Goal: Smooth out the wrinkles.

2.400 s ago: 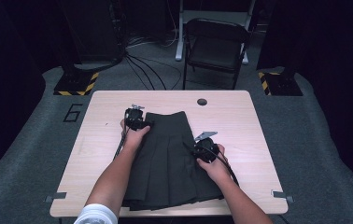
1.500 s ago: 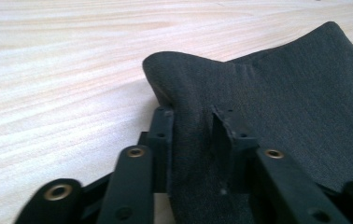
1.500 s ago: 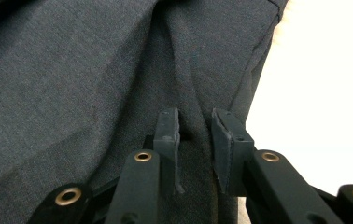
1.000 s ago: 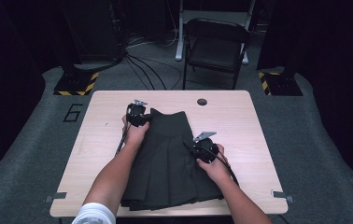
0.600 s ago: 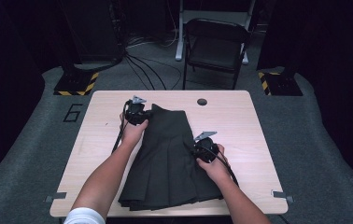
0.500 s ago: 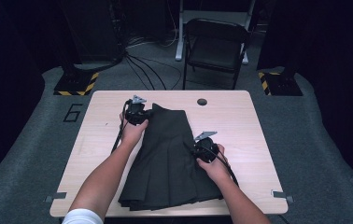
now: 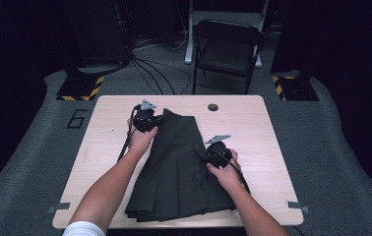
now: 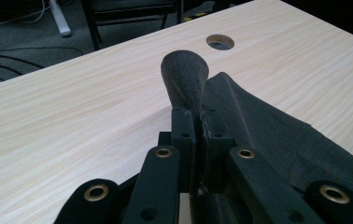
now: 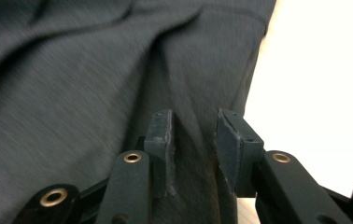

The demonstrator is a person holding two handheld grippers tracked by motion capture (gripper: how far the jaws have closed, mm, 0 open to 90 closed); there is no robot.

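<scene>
A dark pleated skirt lies lengthwise on the wooden table, hem toward the person. My left gripper is at its far left corner, shut on a fold of the skirt's top edge, which stands up above the closed jaws and is lifted a little off the tabletop. My right gripper hovers at the skirt's right edge. In the right gripper view its jaws have just been opening: the right gripper shows a gap between its pads, with the cloth beneath and no pinch on it.
A round cable hole sits near the table's far edge. A folding chair stands behind the table, with cables on the floor. Bare wood lies left and right of the skirt.
My left hand has lifted the skirt's far corner slightly and drawn it left, and the hem has shifted left with it. The right hand has stayed in place.
</scene>
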